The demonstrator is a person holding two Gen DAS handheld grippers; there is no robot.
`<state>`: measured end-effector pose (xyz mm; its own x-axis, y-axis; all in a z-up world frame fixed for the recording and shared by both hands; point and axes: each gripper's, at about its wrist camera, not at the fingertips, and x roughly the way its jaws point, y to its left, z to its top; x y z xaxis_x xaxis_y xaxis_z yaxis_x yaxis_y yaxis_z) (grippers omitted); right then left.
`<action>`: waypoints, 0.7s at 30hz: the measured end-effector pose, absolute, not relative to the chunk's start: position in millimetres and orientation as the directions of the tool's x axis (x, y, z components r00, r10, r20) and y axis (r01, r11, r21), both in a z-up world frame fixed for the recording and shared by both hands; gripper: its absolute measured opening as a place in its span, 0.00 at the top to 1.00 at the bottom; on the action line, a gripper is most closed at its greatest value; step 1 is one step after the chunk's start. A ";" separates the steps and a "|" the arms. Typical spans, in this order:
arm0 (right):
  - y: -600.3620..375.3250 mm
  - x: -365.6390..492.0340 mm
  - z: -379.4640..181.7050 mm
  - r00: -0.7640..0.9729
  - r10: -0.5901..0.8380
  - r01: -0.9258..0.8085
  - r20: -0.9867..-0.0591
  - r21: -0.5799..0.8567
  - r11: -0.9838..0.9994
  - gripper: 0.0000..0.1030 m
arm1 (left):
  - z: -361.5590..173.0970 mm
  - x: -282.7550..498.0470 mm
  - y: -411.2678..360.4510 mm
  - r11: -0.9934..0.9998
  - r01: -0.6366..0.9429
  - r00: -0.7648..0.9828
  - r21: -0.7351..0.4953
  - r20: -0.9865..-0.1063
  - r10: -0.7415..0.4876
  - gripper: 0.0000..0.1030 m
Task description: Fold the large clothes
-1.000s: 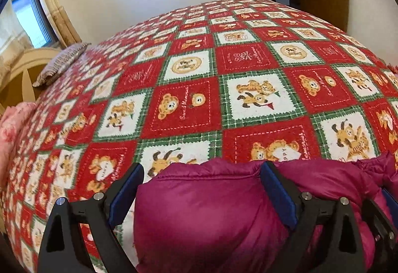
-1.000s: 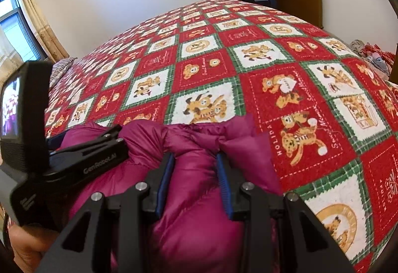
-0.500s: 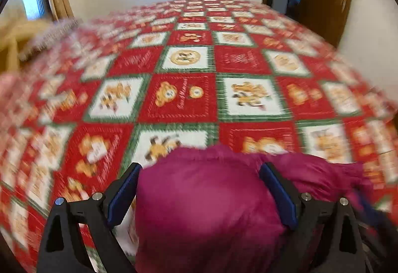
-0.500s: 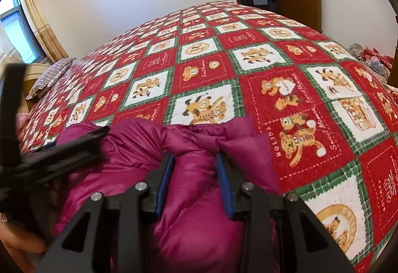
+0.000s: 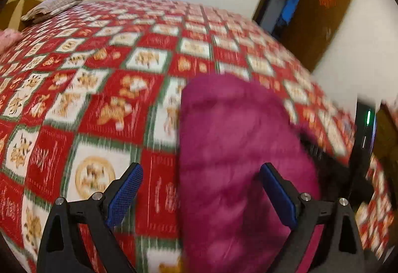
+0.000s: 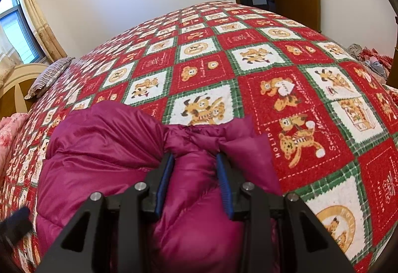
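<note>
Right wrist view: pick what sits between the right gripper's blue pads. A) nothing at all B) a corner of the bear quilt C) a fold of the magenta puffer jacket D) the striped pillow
C: the right gripper pinches a bunched fold of the magenta puffer jacket, while the striped pillow lies far off at the bed's edge.

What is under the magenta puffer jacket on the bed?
The magenta puffer jacket lies on the red, white and green teddy-bear bedspread, which shows all around it. Whatever sits beneath the jacket's bulk is covered.
</note>
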<state>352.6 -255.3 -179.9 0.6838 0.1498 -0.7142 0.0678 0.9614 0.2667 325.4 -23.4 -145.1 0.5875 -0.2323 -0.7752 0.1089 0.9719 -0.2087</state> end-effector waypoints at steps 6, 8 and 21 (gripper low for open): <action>-252.6 353.1 -169.1 0.625 0.132 0.073 -0.769 0.226 0.971 0.59 | -143.7 299.5 -27.2 0.987 0.134 0.605 -0.093 -0.781 -0.156 0.07; -258.0 342.1 -153.0 0.615 0.178 0.048 -0.768 0.262 0.964 0.56 | -136.1 291.6 -24.9 0.987 0.144 0.620 -0.078 -0.770 -0.151 0.07; -294.0 210.8 -77.6 0.659 0.226 -0.107 -0.718 0.208 0.972 0.37 | -89.6 233.9 -68.1 0.966 0.255 0.686 -0.042 -0.696 -0.211 0.07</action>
<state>210.8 -294.0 -77.6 0.6586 0.2258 -0.7178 -0.1071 0.9723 0.2076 233.9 -68.1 -89.6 0.6859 -0.2113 -0.6964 0.2553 0.9660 -0.0416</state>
